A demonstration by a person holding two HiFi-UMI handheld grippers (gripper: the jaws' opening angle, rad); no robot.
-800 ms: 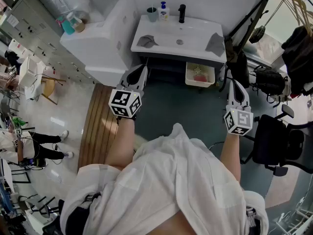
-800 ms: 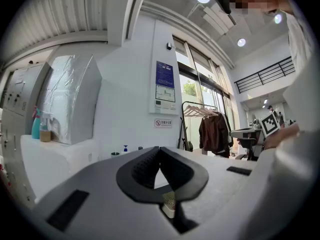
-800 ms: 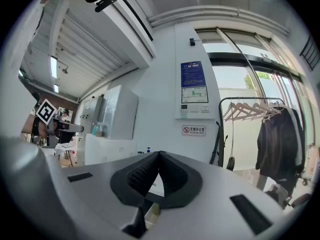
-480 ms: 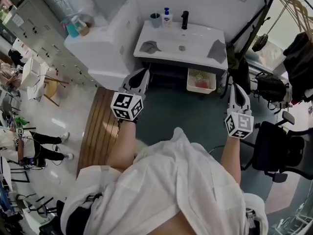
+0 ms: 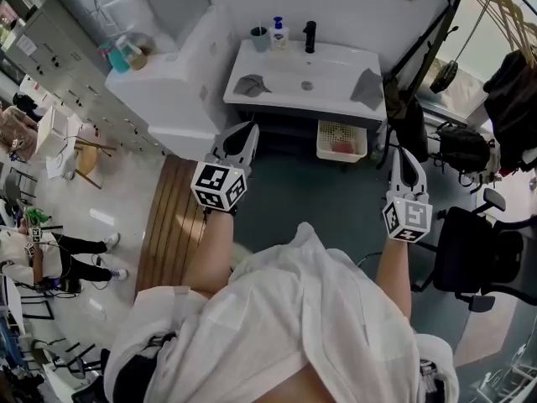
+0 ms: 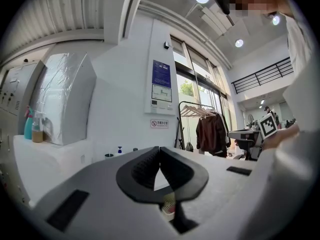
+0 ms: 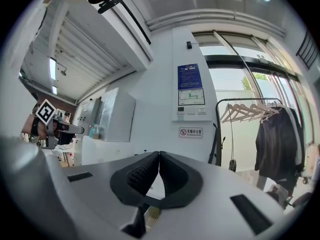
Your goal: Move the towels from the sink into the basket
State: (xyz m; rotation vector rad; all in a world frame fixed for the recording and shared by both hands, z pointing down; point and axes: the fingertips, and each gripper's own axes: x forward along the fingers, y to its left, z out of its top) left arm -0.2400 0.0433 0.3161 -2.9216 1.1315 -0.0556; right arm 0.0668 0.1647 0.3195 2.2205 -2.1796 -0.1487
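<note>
A white sink (image 5: 329, 60) stands against the far wall in the head view. One grey towel (image 5: 250, 84) lies on its left side, another grey towel (image 5: 369, 88) on its right edge. Below the sink sits a cream basket (image 5: 342, 139) with something red inside. My left gripper (image 5: 244, 133) is held level in front of the sink's left corner, short of it, jaws shut and empty. My right gripper (image 5: 402, 154) hovers right of the basket, also shut on nothing. In the gripper views the left gripper (image 6: 160, 149) and the right gripper (image 7: 159, 154) show their pads pressed together.
A cup (image 5: 261, 37), a soap bottle (image 5: 278, 30) and a black faucet (image 5: 310, 34) line the sink's back. A white cabinet (image 5: 180, 82) adjoins it on the left, with a wooden mat (image 5: 170, 221) below. A black office chair (image 5: 482, 250) and hanging clothes (image 5: 513, 86) crowd the right.
The head view has shifted slightly. Both grippers keep their places in front of the sink and stay shut.
</note>
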